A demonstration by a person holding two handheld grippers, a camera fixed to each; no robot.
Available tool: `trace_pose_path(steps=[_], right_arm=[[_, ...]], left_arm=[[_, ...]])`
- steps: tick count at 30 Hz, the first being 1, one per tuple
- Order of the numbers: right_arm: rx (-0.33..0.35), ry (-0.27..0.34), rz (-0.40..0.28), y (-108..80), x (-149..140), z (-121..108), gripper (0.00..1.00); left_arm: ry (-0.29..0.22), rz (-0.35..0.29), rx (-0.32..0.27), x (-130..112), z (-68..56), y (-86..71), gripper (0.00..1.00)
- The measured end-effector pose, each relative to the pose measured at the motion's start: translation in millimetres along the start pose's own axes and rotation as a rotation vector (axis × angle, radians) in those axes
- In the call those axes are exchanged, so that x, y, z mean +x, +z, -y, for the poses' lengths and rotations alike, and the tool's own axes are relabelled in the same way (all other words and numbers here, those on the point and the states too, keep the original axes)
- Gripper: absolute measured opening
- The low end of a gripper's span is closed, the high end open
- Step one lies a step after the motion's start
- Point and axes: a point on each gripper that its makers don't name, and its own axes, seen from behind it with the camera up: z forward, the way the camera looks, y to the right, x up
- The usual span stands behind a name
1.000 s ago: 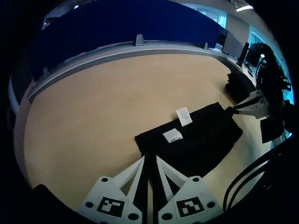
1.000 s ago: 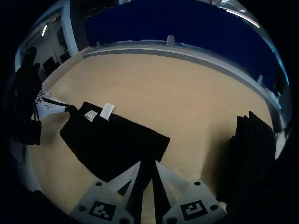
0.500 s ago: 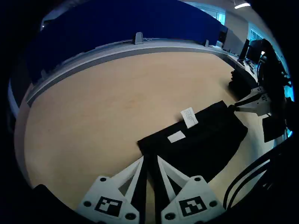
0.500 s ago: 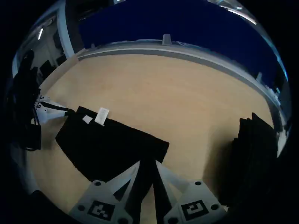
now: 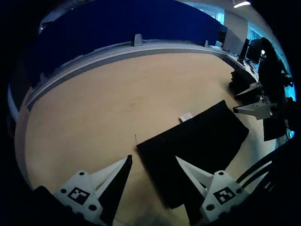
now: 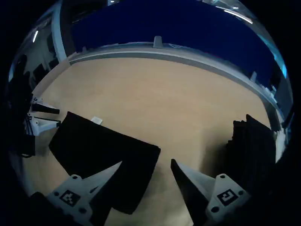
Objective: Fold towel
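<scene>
A black towel (image 5: 195, 147) lies folded flat on the light wooden table (image 5: 113, 98); a small white tag (image 5: 185, 117) pokes out at its far edge. My left gripper (image 5: 152, 162) stands open at the towel's near left corner, holding nothing. In the right gripper view the same towel (image 6: 101, 154) lies flat with its tag (image 6: 96, 120), and my right gripper (image 6: 146, 164) stands open at the towel's near right corner. The other gripper (image 5: 254, 98) shows open at the far right in the left gripper view, and the left one (image 6: 44, 115) at the far left in the right gripper view.
A stack of dark folded towels (image 6: 250, 150) sits at the table's right end, also seen in the left gripper view as a dark pile (image 5: 240, 81). A blue partition (image 5: 124, 22) with a grey rail runs along the table's far edge. A person in dark clothes (image 5: 272, 75) stands beside the table.
Both grippers have opened and let go of the towel's corners. The towel now lies flat, and its white tags are mostly tucked under the fold.
</scene>
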Motion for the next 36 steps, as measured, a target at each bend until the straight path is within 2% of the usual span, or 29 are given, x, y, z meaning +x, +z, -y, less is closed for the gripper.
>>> trace_pose_path(steps=[3,7,9,17,24,36], right_arm=[[0.005,0.001,-0.001,-3.3,-1.4,0.5,0.98],[0.015,0.001,-0.003,-9.0,-2.9,2.8,1.00],[0.015,0.001,-0.004,-11.3,-4.2,2.6,1.00],[0.032,0.007,-0.003,-22.2,-13.2,6.9,1.00],[0.040,0.006,0.000,-34.2,-25.0,12.3,1.00],[0.051,-0.011,0.005,-57.7,-47.4,19.7,1.00]], left_arm=[[-0.005,-0.006,-0.002,0.7,-0.9,-2.7,0.84],[-0.008,-0.014,0.002,1.4,-0.9,-5.7,0.90],[-0.008,-0.017,0.007,1.6,-0.9,-7.5,0.98],[-0.023,-0.022,0.018,-1.5,-0.1,-20.8,0.98],[-0.048,-0.027,0.049,-11.0,4.0,-39.6,0.97],[-0.056,-0.031,0.077,-36.6,-1.7,-67.4,0.98]])
